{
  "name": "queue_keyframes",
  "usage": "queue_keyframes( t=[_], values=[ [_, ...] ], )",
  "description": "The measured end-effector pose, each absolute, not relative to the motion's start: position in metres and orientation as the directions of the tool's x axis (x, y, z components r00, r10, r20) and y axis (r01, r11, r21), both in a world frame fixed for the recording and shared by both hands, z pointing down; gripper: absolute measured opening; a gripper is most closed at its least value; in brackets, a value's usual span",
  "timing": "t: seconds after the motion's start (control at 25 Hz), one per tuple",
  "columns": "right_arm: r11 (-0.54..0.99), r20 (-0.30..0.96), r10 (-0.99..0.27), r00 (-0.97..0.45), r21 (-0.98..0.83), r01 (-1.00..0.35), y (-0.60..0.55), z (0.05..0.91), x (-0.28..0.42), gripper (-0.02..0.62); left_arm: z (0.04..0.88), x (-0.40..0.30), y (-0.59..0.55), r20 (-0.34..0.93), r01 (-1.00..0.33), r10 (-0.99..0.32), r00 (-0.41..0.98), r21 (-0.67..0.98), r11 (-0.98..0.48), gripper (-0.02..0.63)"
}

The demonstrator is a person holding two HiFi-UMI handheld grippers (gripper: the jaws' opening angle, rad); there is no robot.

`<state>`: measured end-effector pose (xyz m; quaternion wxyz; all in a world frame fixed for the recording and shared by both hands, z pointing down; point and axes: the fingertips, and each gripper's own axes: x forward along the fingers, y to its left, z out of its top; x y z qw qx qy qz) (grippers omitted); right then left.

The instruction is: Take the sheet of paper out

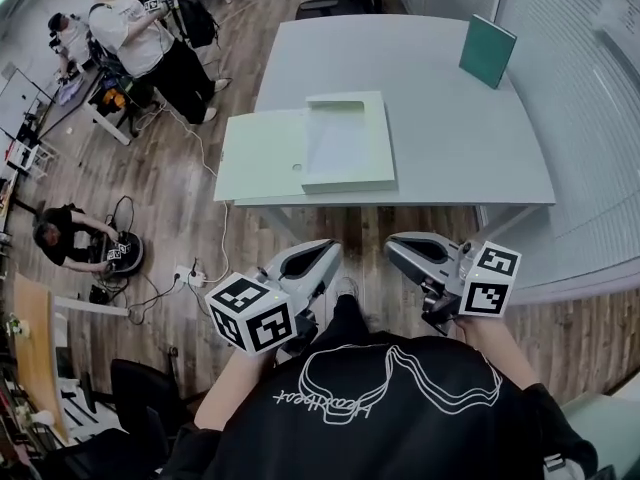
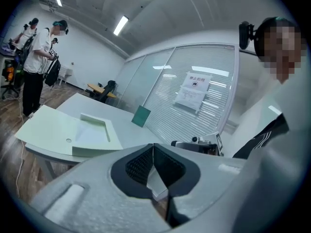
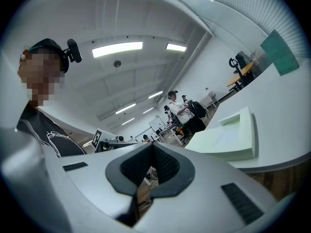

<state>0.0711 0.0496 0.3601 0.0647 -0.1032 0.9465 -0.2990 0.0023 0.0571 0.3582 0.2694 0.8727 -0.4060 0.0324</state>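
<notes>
A pale green file box [image 1: 262, 156] lies open at the near left edge of the grey table [image 1: 450, 138]. A white sheet of paper [image 1: 337, 140] lies in its tray half. Both grippers hang in front of the person's chest, short of the table and touching nothing. In the head view my left gripper [image 1: 327, 255] and right gripper [image 1: 393, 247] point toward the table, both shut and empty. The left gripper view shows the box [image 2: 53, 130] and the paper [image 2: 91, 132] beyond the shut jaws. The right gripper view shows the box [image 3: 233, 137] off to the right.
A dark green folder [image 1: 487, 50] stands upright at the table's far right. A glass wall with blinds [image 1: 580, 88] runs along the right. A person with a backpack [image 1: 150, 38] stands at the far left, and another person [image 1: 65, 233] crouches by cables on the wooden floor.
</notes>
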Motion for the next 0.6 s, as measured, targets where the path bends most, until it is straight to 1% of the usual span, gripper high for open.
queue_keyframes(
  t=[0.28,0.44,0.6],
  values=[
    [0.763,-0.039,-0.27,-0.962,-0.619,-0.189,-0.04,0.376,0.031,0.009,0.376,-0.03,-0.036,0.303,-0.688,-0.633,0.712,0.481,-0.544,0.014],
    [0.745,-0.014,-0.273,-0.962,-0.636,-0.203,-0.099,0.388,0.0,0.009,0.38,-0.055,-0.093,0.254,-0.648,-0.618,0.744,0.501,-0.574,0.014],
    [0.722,0.023,-0.283,-0.959,-0.654,-0.229,-0.174,0.397,-0.018,0.009,0.391,-0.079,-0.165,0.257,-0.64,-0.612,0.748,0.524,-0.562,0.014]
  ],
)
